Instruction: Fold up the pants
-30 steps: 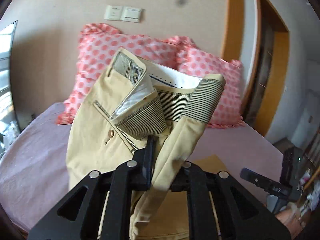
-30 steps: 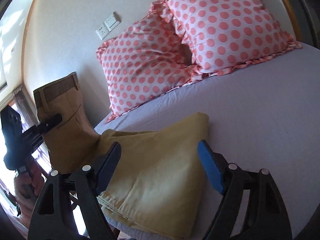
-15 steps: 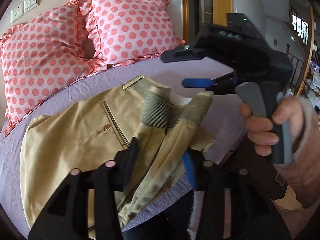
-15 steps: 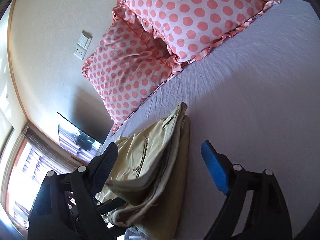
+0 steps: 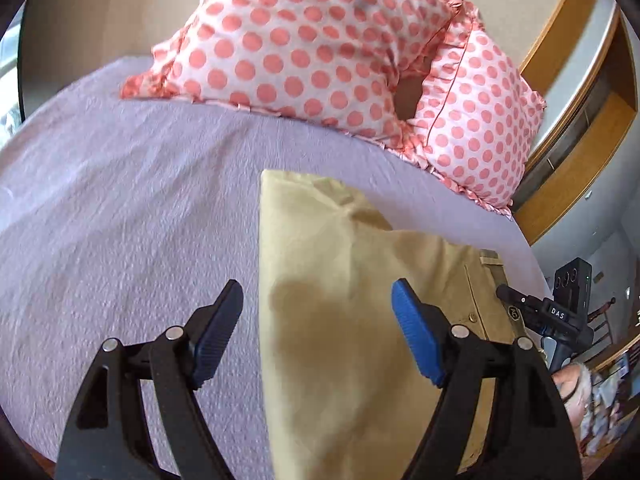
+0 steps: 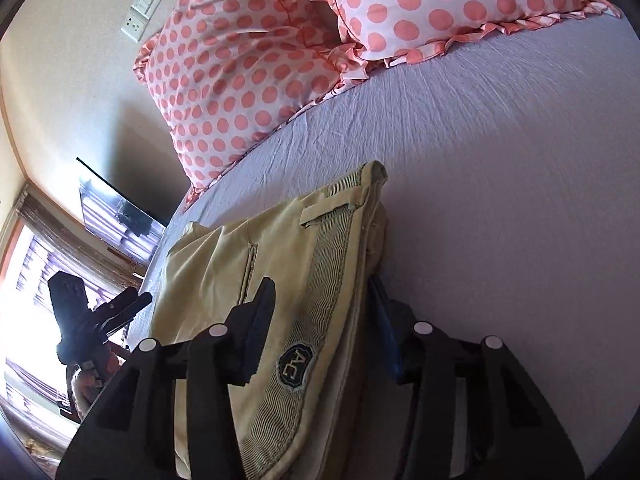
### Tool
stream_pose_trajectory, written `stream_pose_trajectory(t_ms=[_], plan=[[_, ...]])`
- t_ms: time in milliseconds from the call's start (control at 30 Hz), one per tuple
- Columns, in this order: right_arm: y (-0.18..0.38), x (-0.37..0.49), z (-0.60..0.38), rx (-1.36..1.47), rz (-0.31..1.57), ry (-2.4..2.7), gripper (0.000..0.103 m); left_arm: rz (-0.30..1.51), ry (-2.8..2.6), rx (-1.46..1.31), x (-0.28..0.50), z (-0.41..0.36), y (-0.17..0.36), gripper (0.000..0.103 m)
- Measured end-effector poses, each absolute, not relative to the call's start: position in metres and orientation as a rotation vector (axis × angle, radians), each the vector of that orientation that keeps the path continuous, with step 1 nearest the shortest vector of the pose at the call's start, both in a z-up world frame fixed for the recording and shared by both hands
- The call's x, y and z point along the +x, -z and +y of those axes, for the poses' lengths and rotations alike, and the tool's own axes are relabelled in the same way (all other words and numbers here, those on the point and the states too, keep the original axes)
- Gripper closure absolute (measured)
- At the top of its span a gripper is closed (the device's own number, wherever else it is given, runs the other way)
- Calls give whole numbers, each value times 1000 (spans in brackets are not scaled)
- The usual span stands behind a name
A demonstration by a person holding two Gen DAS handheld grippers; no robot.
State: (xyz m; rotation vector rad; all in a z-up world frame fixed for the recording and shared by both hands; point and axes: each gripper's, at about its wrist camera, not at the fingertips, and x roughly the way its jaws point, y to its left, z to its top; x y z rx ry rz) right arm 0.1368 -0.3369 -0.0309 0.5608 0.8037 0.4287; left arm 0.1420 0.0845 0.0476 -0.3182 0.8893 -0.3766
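The tan pants lie folded in a stack on the lilac bed sheet. My left gripper is open and empty, held just above the pants' left edge. In the right wrist view the pants show their ribbed waistband with a dark "AC" patch. My right gripper has its jaws around the waistband end of the stack, one finger on top and the blue pad beside it. The right gripper also shows at the pants' right edge in the left wrist view.
Two pink polka-dot pillows lean on the wall at the head of the bed. A wooden door frame stands to the right. A wall socket and a dark screen are by the window side.
My left gripper has let go of the pants' waist end, opened and pulled back to the left edge. The waist end now lies flat. My right gripper has come down around the waistband.
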Motion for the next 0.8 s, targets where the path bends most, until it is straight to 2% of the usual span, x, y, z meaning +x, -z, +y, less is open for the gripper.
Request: stream_pose_trajectory(t_ms=[167, 233, 300, 367, 400, 433, 600, 800], plan=[[37, 138, -341, 589, 821, -468, 69, 981, 434, -347, 157, 81, -24, 26], [36, 138, -339, 573, 826, -468, 69, 999, 478, -358, 161, 78, -23, 23], [37, 142, -339, 577, 836, -477, 69, 1014, 510, -372, 167, 76, -22, 26], [40, 145, -338, 614, 854, -525, 85, 1025, 524, -392, 171, 77, -20, 59], [41, 146, -340, 645, 854, -554, 86, 1032, 529, -406, 173, 79, -19, 86], [39, 146, -342, 668, 847, -579, 88, 1030, 548, -427, 174, 82, -19, 93], [10, 160, -339, 651, 783, -628, 93, 960, 568, -374, 180, 75, -48, 95], [-28, 212, -352, 632, 639, -548, 94, 806, 485, -267, 239, 50, -83, 95]])
